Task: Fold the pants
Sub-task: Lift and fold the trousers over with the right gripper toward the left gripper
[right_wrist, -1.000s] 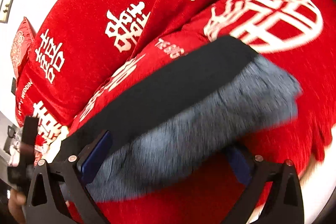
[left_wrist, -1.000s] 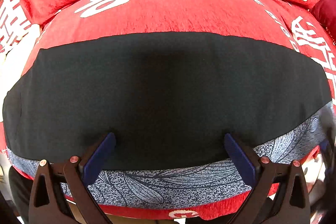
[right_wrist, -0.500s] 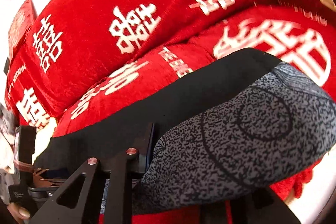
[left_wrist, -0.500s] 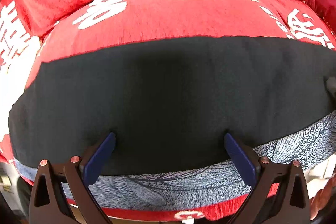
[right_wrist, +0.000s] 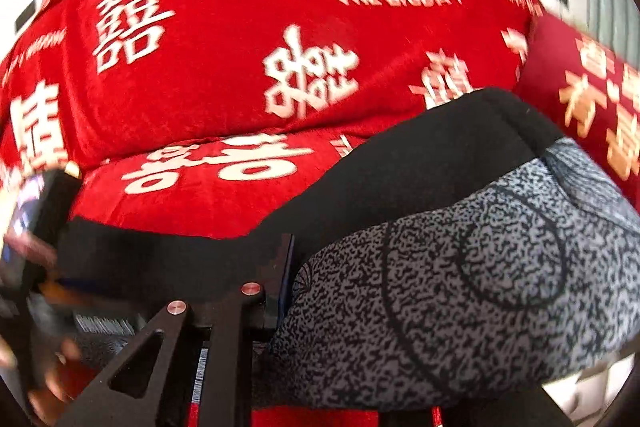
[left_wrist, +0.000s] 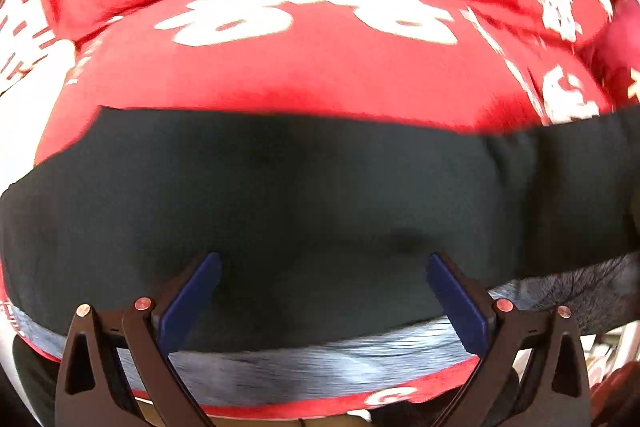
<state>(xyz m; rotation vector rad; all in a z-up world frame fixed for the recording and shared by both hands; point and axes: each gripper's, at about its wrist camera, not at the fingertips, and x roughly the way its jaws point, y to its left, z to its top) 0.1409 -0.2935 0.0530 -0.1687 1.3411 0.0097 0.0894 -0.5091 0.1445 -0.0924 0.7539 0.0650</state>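
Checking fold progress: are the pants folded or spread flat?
Folded lengthwise: pants lie in a long band, black layer over grey patterned layer on the red sofa.

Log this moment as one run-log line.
stage: mid-fold | left claw: open over pants | right claw: shut on pants, patterned side raised | surface: red sofa cover

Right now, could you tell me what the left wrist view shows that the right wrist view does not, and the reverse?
Only the left wrist view shows the left gripper with its blue pads spread wide over the black side of the pants; nothing sits between them. Only the right wrist view shows the right gripper closed on the pants, lifting the grey patterned fabric into a raised fold, plus a dark red cushion with gold characters. Both show the black-and-grey pants lying on the red cover printed with white characters.
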